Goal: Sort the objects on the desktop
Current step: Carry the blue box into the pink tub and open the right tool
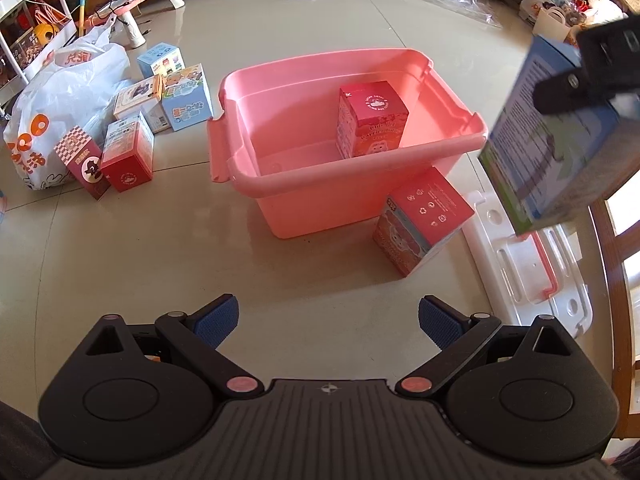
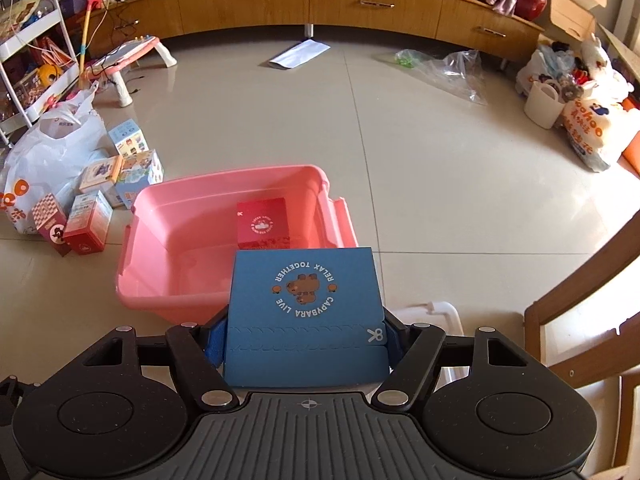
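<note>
A pink plastic bin (image 1: pixel 360 200) (image 2: pixel 176 292) stands on the tiled floor with one red box (image 1: pixel 370 118) (image 2: pixel 262 222) upright inside it. My right gripper (image 2: pixel 306 338) is shut on a blue capybara box (image 2: pixel 306 300) and holds it in the air at the bin's near right side; the held box also shows in the left wrist view (image 1: pixel 556 140). My left gripper (image 1: pixel 328 320) is open and empty, above the floor in front of the bin. Another red box (image 1: pixel 422 222) lies on the floor against the bin's front right corner.
A cluster of several small boxes (image 1: pixel 132 132) (image 2: pixel 100 196) sits left of the bin beside a white shopping bag (image 1: pixel 52 108). The bin's white lid (image 1: pixel 532 264) lies on the floor to the right. A wooden chair frame (image 2: pixel 580 304) stands at the right.
</note>
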A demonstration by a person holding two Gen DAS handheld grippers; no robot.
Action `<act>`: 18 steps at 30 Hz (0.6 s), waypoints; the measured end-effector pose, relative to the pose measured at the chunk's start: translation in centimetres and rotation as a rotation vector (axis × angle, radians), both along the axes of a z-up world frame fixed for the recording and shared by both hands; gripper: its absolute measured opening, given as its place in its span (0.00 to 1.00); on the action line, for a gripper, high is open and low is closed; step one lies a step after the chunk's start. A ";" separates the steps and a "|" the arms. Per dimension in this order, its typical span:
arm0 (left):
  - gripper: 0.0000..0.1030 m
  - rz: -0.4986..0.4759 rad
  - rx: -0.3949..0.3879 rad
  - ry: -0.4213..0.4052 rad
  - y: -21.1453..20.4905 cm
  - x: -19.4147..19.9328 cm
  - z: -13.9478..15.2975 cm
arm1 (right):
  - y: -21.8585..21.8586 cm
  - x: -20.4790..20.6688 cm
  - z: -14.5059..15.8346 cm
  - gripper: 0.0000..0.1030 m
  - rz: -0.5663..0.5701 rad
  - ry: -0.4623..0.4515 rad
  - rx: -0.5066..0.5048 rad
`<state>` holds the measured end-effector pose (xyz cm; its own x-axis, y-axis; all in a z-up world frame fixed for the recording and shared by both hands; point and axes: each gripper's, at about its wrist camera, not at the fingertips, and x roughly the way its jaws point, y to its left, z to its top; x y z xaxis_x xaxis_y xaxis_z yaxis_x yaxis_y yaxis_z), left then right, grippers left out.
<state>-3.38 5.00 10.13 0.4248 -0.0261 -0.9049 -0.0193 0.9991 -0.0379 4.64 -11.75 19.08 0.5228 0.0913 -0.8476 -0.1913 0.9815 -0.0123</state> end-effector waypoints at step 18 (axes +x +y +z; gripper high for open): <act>0.96 0.057 0.008 0.050 2.0 3.1 -2.9 | 9.0 8.6 -1.3 0.65 0.213 -0.001 0.048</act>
<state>-0.23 6.96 7.19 0.3801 0.0038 -0.9249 -0.0775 0.9966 -0.0277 13.22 -2.75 17.81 0.4883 0.2399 -0.8391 -0.3946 0.9183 0.0329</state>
